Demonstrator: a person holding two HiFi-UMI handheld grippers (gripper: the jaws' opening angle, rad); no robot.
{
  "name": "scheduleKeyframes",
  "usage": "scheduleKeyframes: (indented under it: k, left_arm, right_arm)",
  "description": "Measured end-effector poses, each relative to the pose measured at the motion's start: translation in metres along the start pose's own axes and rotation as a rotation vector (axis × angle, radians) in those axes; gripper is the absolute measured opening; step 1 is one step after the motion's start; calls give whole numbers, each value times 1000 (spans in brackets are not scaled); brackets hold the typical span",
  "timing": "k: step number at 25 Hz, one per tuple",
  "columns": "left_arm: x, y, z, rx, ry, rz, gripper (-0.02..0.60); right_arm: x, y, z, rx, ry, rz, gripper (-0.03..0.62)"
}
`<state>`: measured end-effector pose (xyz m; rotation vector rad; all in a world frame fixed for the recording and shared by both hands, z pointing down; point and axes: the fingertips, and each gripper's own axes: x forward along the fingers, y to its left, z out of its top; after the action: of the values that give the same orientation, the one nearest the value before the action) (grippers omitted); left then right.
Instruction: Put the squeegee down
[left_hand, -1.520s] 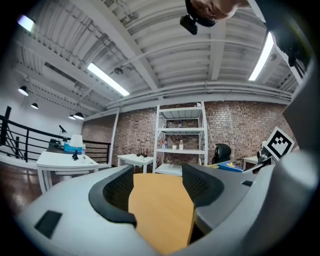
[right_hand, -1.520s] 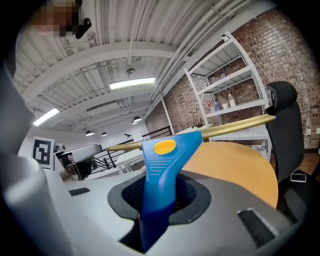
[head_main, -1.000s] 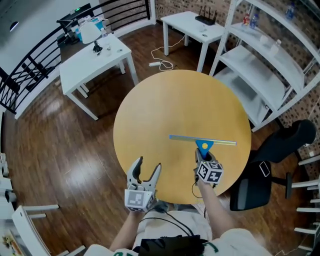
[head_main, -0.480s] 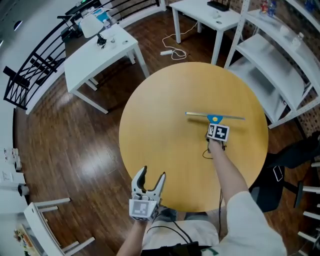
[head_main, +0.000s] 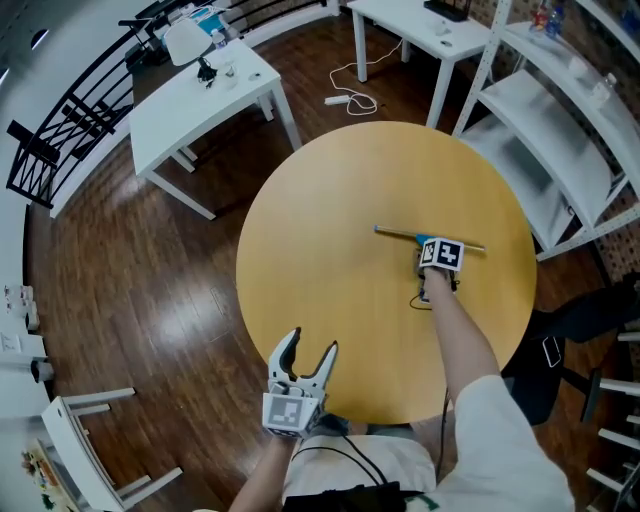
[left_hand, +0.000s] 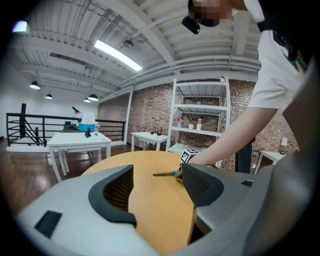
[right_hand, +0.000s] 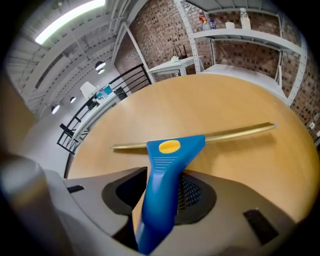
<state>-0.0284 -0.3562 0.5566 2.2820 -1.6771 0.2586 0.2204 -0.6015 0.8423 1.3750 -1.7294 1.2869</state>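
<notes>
The squeegee (head_main: 400, 234) has a blue handle (right_hand: 167, 165) with a yellow spot and a long thin blade. It lies across the right half of the round wooden table (head_main: 330, 250). My right gripper (head_main: 432, 248) points steeply down over the handle. Its jaws are opening: the handle still lies between them, with a gap showing on the left side in the right gripper view. My left gripper (head_main: 306, 352) hangs open and holds nothing at the table's near edge. In the left gripper view the squeegee (left_hand: 165, 173) shows small and far off.
A white table (head_main: 200, 90) with small items stands at the back left and another (head_main: 420, 25) at the back. White shelving (head_main: 560, 110) runs along the right. A black chair (head_main: 585, 320) sits near the table's right edge. A cable (head_main: 350, 100) lies on the wooden floor.
My right gripper carried the squeegee farther out over the table and down, so the blade now rests on the wood. The left gripper sank a little near the front edge.
</notes>
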Motion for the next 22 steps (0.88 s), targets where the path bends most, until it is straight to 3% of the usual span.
scheduleKeyframes:
  k: [4,7,9,13,17,22]
  left_arm:
    - [5,-6,7,-13,-17,-28,293]
    - [7,-13,17,-8,-49,-55,293]
    - [7,-20,24,0,-66,-74,293]
    - [3,-32,34,13,-96,-109,293]
    - [-7,-35,36,97,-136,-142,293]
    - [-22,-46,55,142,-190,-163,293]
  right_arm:
    - [-10,-5,-16,2,-2,3,277]
    - [-28,-5,-19,-75,-83,10,311]
    - [-49,1,-16,-147,-177,34,374]
    - [-121,25,-7,-244,-448,126,397]
    - [-221,62,-14,-284,-753,252,399]
    - [-319,101,-54,-403,-945,291,399]
